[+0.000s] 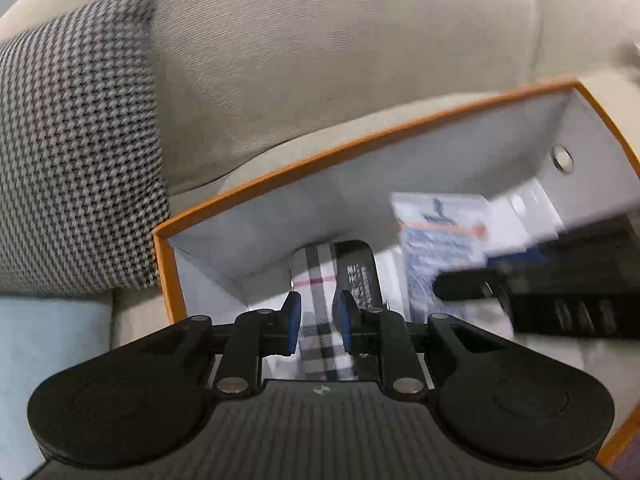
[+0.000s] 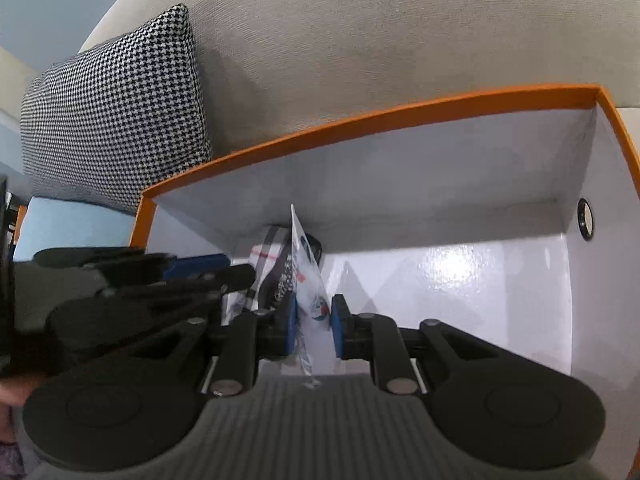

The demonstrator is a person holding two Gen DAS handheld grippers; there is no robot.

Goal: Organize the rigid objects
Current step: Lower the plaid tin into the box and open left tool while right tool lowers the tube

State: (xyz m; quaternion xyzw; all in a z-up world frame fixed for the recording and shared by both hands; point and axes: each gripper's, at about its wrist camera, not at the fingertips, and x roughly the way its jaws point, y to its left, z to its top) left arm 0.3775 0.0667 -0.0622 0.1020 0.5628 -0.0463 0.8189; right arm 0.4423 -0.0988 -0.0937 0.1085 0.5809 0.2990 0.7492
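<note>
- Right wrist view: right gripper (image 2: 313,322) is pinching a thin white-blue packet (image 2: 306,280), held on edge, long axis pointing away toward the box's (image 2: 360,120) far wall.
- Packet is sitting inside the box, just right of a plaid-sided item (image 2: 266,258) leaning in the far-left corner.
- Left gripper (image 1: 316,312) is hovering narrow, pads (image 1: 294,312) either side of that plaid item (image 1: 320,280); can't tell if they're touching it.
- Right arm is nearer the packet's slot; I'd judge the next move is lowering it flush beside the plaid item.
- Left gripper is crowding that side, looking like the main obstruction.
- Rest of the box floor to the right is looking bare; a houndstooth cushion (image 2: 116,108) and sofa back (image 2: 380,40) are sitting behind the box.
</note>
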